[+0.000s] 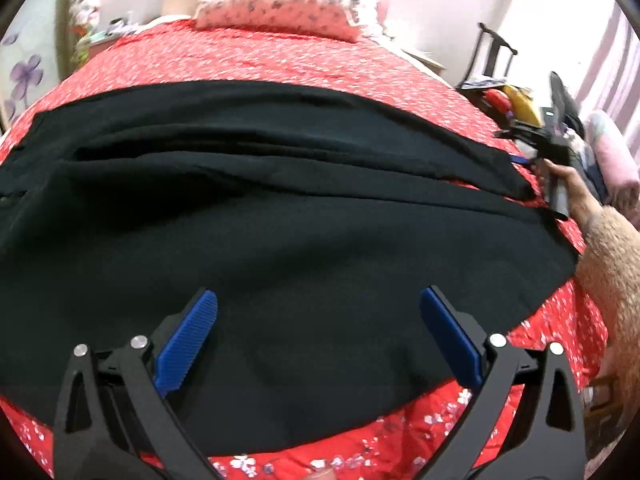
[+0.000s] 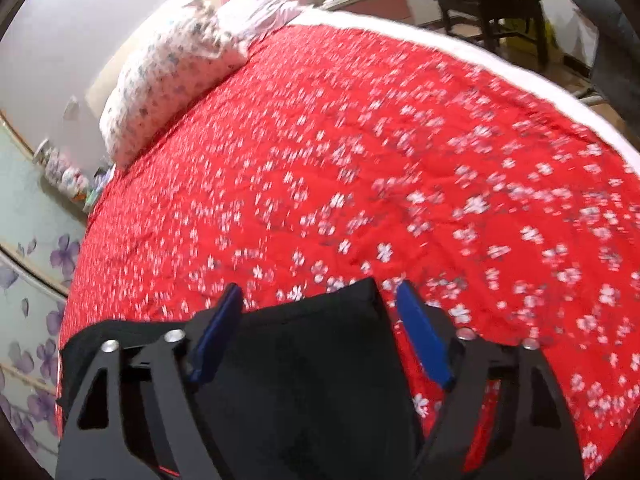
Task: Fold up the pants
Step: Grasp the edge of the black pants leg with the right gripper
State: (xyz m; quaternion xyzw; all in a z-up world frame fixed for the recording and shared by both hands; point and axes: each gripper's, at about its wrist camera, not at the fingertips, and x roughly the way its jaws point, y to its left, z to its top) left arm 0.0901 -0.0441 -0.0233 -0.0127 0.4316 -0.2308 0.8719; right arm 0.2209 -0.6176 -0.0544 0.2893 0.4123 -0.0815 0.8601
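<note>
While pants lie flat, both tools gape — left tool; right tool.

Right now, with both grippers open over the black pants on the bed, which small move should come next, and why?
Probably close the right gripper on the pants end between its fingers. Its jaws are open with the black fabric edge between them, while the left gripper hovers open over the flat middle, holding nothing. A grip on that end seems needed before a fold across the red bedspread.

Open red bedspread beyond the pants, pillow blocking the headboard end, cluttered chair off the bed
</note>
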